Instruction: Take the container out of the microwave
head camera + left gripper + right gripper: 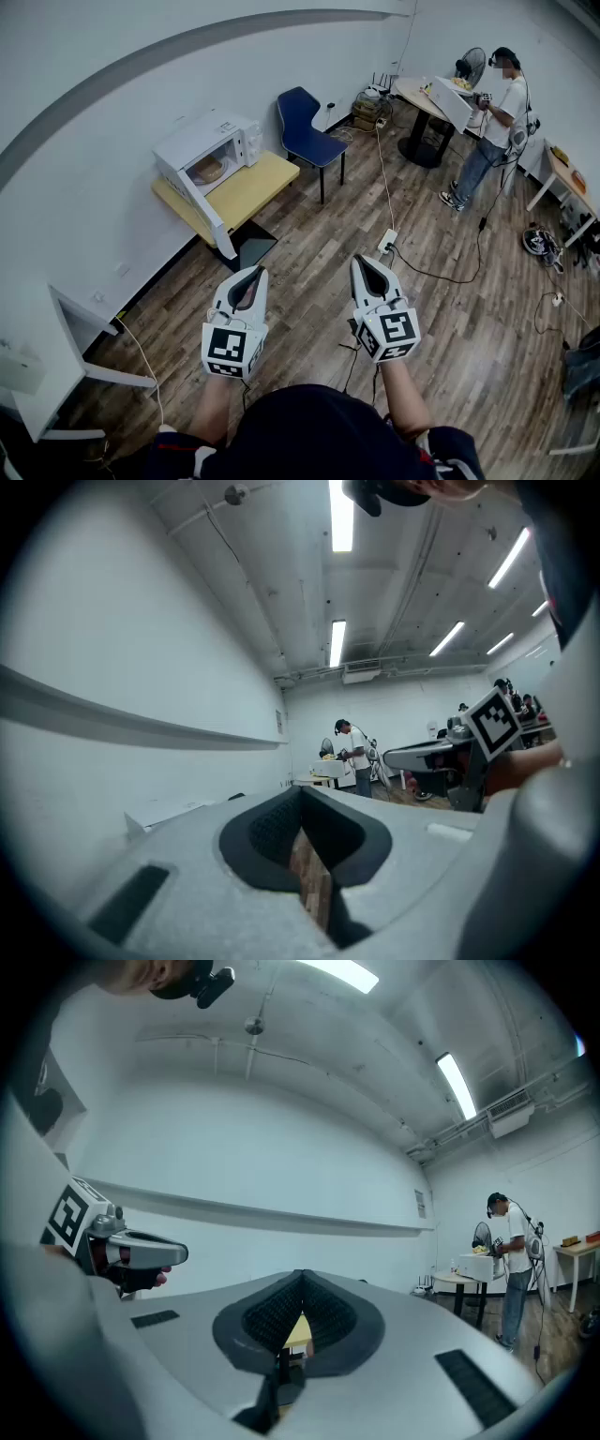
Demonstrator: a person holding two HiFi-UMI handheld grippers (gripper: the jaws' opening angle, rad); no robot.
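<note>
A white microwave (211, 142) stands on a low yellow table (251, 186) against the far wall, and its door (202, 201) hangs open. Inside it sits a brownish container (209, 170). Both grippers hang level over the wooden floor, well short of the microwave. My left gripper (257, 271) is shut with nothing in it; in the left gripper view its tips (302, 793) meet. My right gripper (360, 260) is shut and empty too, its tips (301, 1277) together, with a strip of the yellow table showing through the gap below them.
A blue chair (307, 132) stands to the right of the yellow table. A power strip (387, 241) and cables lie on the floor ahead. A person (495, 122) stands by a round table (424, 97) at the back right. A white desk (52, 352) is at the near left.
</note>
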